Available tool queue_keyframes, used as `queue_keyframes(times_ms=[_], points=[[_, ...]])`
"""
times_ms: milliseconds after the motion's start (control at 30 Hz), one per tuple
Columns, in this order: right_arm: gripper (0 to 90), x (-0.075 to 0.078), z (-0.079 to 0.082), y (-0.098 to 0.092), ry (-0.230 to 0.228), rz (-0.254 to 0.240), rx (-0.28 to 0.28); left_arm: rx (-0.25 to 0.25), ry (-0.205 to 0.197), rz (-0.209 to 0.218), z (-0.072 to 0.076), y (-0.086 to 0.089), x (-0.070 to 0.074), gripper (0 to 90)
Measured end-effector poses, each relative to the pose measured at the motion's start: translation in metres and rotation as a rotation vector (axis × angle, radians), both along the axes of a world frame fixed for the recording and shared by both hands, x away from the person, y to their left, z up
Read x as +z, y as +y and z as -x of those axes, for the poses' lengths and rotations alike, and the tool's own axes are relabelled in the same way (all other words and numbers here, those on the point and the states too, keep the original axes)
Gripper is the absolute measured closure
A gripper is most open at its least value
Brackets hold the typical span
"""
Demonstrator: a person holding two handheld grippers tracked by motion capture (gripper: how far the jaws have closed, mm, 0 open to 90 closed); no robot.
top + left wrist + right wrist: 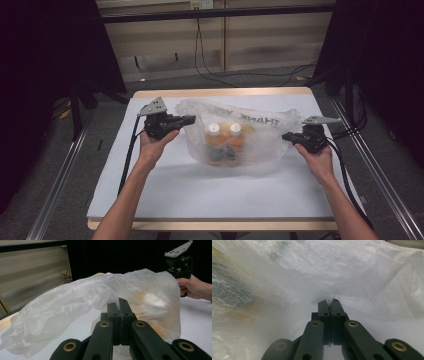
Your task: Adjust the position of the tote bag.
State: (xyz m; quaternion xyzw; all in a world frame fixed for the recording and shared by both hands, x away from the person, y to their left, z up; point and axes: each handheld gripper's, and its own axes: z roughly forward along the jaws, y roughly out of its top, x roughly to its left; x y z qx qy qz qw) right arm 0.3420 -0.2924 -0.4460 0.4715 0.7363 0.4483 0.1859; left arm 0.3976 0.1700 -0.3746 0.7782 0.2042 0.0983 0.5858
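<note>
Both forearms reach up from the near edge, spread wide apart. The left hand wraps the left gripper, wrist cocked, jaws pointing inward to the right and pressed together on a fold of thin plastic. Over on the other side, the right hand grips the right gripper, jaws aimed inward to the left, pinched tight on plastic film too. Both grey plates ride on top.

The plastic bag was translucent white with dark printed lettering; inside it showed orange bottles with white caps. The tabletop was pale grey-white with a light wood edge. Both tools were black.
</note>
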Motion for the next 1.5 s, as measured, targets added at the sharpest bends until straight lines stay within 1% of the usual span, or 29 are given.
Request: queue_keyframes(times_ms=[33, 133, 200, 233, 333, 367, 400, 500, 567, 600, 667, 700, 733, 767, 867, 900, 933, 1000, 1033, 1067, 1133, 1200, 1233, 1267, 1300, 1367, 1400, 1467, 1500], points=[[89.3, 0.004, 0.001, -0.001, -0.011, -0.007, -0.001, 0.002, -0.002, -0.004, 0.0, 0.001, 0.0, 90.0], [89.3, 0.017, 0.004, -0.001, -0.056, -0.024, -0.004, 0.004, -0.003, 0.01, 0.0, 0.004, 0.001, 90.0], [89.3, 0.025, 0.006, -0.002, -0.082, -0.037, -0.002, 0.011, -0.009, 0.012, 0.001, 0.006, 0.003, 90.0], [89.3, 0.029, 0.007, -0.002, -0.093, -0.042, -0.002, 0.009, -0.01, 0.021, 0.001, 0.007, 0.004, 90.0], [89.3, 0.04, 0.01, -0.003, -0.13, -0.075, 0.004, 0.017, -0.021, 0.022, 0.003, 0.01, 0.008, 90.0], [89.3, 0.043, 0.011, -0.003, -0.139, -0.084, 0.009, 0.016, -0.023, 0.028, 0.004, 0.012, 0.009, 90.0], [89.4, 0.049, 0.013, -0.003, -0.156, -0.086, 0.008, 0.018, -0.024, 0.025, 0.005, 0.013, 0.009, 90.0], [89.5, 0.06, 0.016, -0.002, -0.185, -0.105, 0.013, 0.018, -0.026, 0.035, 0.006, 0.016, 0.011, 90.0], [89.5, 0.067, 0.018, 0.0, -0.209, -0.105, 0.014, 0.031, -0.032, 0.032, 0.008, 0.017, 0.01, 90.0], [89.5, 0.072, 0.019, 0.001, -0.221, -0.109, 0.018, 0.032, -0.029, 0.046, 0.008, 0.018, 0.01, 90.0], [89.5, 0.08, 0.021, 0.003, -0.245, -0.13, 0.029, 0.028, -0.031, 0.052, 0.008, 0.02, 0.01, 90.0], [89.5, 0.083, 0.021, 0.004, -0.253, -0.133, 0.034, 0.032, -0.023, 0.064, 0.007, 0.02, 0.01, 90.0], [89.5, 0.086, 0.021, 0.005, -0.262, -0.137, 0.042, 0.035, -0.024, 0.06, 0.007, 0.021, 0.01, 90.0], [89.5, 0.088, 0.021, 0.007, -0.27, -0.13, 0.046, 0.034, -0.026, 0.054, 0.007, 0.021, 0.01, 90.0], [89.4, 0.094, 0.02, 0.013, -0.282, -0.132, 0.062, 0.035, -0.034, 0.042, 0.009, 0.023, 0.013, 90.0], [89.1, 0.095, 0.019, 0.014, -0.285, -0.131, 0.064, 0.032, -0.036, 0.046, 0.009, 0.023, 0.013, 90.0], [88.6, 0.096, 0.018, 0.015, -0.285, -0.135, 0.069, 0.04, -0.034, 0.043, 0.01, 0.024, 0.014, 90.0], [88.3, 0.098, 0.016, 0.017, -0.285, -0.131, 0.067, 0.04, -0.042, 0.04, 0.011, 0.026, 0.015, 89.8], [86.7, 0.099, 0.015, 0.018, -0.283, -0.124, 0.07, 0.042, -0.043, 0.037, 0.011, 0.028, 0.016, 89.5], [83.7, 0.1, 0.015, 0.019, -0.284, -0.127, 0.077, 0.038, -0.039, 0.046, 0.012, 0.029, 0.016, 89.5], [77.2, 0.105, 0.016, 0.019, -0.29, -0.126, 0.084, 0.04, -0.045, 0.034, 0.012, 0.032, 0.017, 89.0], [74.7, 0.111, 0.016, 0.017, -0.3, -0.133, 0.097, 0.036, -0.043, 0.04, 0.012, 0.033, 0.017, 88.7], [73.3, 0.113, 0.017, 0.017, -0.304, -0.131, 0.092, 0.039, -0.042, 0.04, 0.013, 0.034, 0.018, 88.4], [74.8, 0.115, 0.017, 0.017, -0.304, -0.139, 0.097, 0.039, -0.045, 0.035, 0.013, 0.034, 0.018, 88.4], [78.4, 0.116, 0.017, 0.017, -0.304, -0.132, 0.099, 0.034, -0.045, 0.034, 0.013, 0.034, 0.018, 88.5], [87.9, 0.118, 0.016, 0.019, -0.303, -0.129, 0.103, 0.034, -0.048, 0.031, 0.014, 0.034, 0.02, 89.1], [89.9, 0.118, 0.016, 0.02, -0.301, -0.128, 0.108, 0.034, -0.058, 0.018, 0.016, 0.033, 0.021, 89.4], [90.0, 0.117, 0.016, 0.023, -0.296, -0.112, 0.111, 0.028, -0.06, 0.008, 0.02, 0.033, 0.023, 89.7], [90.0, 0.117, 0.017, 0.024, -0.293, -0.112, 0.118, 0.026, -0.064, -0.001, 0.021, 0.033, 0.024, 89.7]])
